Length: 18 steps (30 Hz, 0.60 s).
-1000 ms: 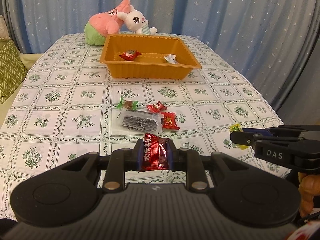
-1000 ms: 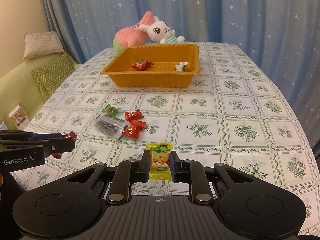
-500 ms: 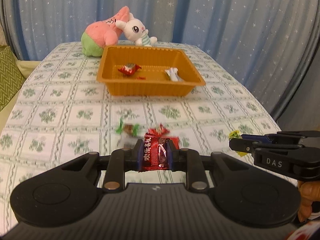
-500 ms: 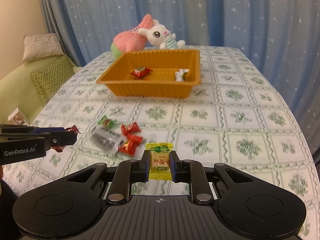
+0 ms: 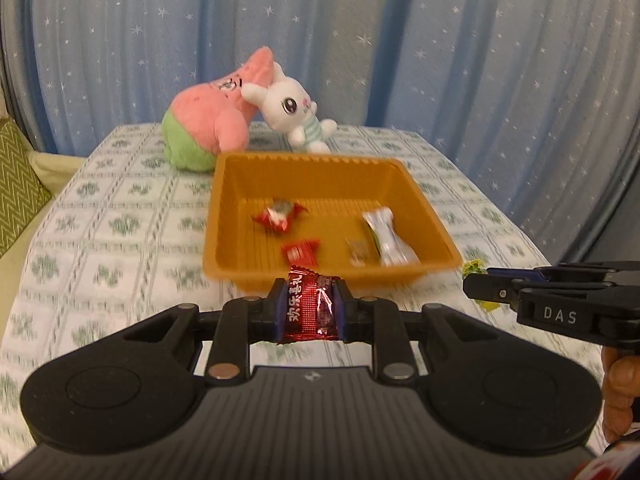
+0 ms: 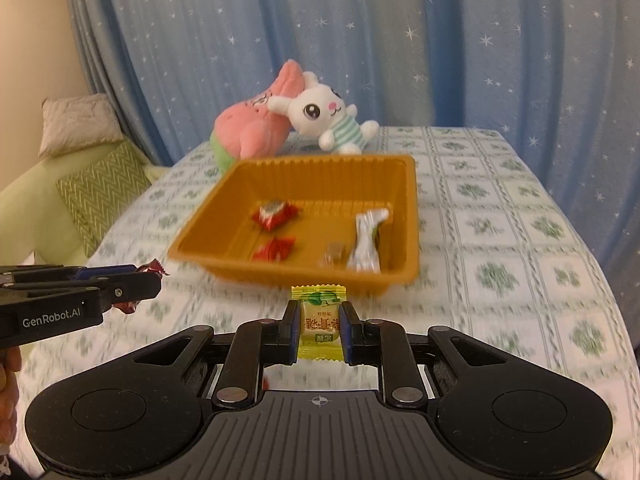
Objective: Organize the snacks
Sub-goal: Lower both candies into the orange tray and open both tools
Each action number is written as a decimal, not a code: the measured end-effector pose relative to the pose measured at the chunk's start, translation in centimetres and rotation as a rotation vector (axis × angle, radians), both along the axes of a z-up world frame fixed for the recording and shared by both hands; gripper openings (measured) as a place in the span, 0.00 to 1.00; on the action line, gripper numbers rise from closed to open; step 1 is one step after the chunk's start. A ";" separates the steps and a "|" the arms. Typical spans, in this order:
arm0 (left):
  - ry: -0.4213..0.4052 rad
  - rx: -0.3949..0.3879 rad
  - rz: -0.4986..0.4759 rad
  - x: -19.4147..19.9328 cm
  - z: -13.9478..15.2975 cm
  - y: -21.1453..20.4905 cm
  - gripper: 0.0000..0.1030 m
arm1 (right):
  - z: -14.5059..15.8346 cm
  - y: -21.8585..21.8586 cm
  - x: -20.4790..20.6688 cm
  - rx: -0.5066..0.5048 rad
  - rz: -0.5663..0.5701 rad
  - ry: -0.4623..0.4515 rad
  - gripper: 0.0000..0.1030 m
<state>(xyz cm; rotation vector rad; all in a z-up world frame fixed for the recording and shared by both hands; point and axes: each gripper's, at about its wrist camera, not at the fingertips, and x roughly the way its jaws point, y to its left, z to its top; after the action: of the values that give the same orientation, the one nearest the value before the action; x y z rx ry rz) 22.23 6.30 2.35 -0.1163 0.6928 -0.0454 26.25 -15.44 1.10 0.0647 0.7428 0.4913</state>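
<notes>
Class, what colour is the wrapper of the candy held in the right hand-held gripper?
Yellow, with a green leaf mark: the yellow candy shows best in the right wrist view.

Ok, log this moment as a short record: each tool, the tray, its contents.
left tool: shut on red candy
right tool: shut on yellow candy
orange tray: on the tablecloth, ahead of both tools
tray contents: two red candies, silver wrapper, small brown piece
behind tray: pink plush, white bunny plush
</notes>
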 end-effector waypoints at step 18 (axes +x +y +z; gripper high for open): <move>0.026 -0.029 0.015 9.1 -1.3 3.1 0.21 | -0.6 3.6 9.7 -0.027 -0.016 0.030 0.20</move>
<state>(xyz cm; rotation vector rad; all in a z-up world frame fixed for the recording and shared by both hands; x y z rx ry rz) 31.30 9.40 1.06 -0.1498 0.7174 -0.0393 35.95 -11.82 0.48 0.0524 0.7777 0.4659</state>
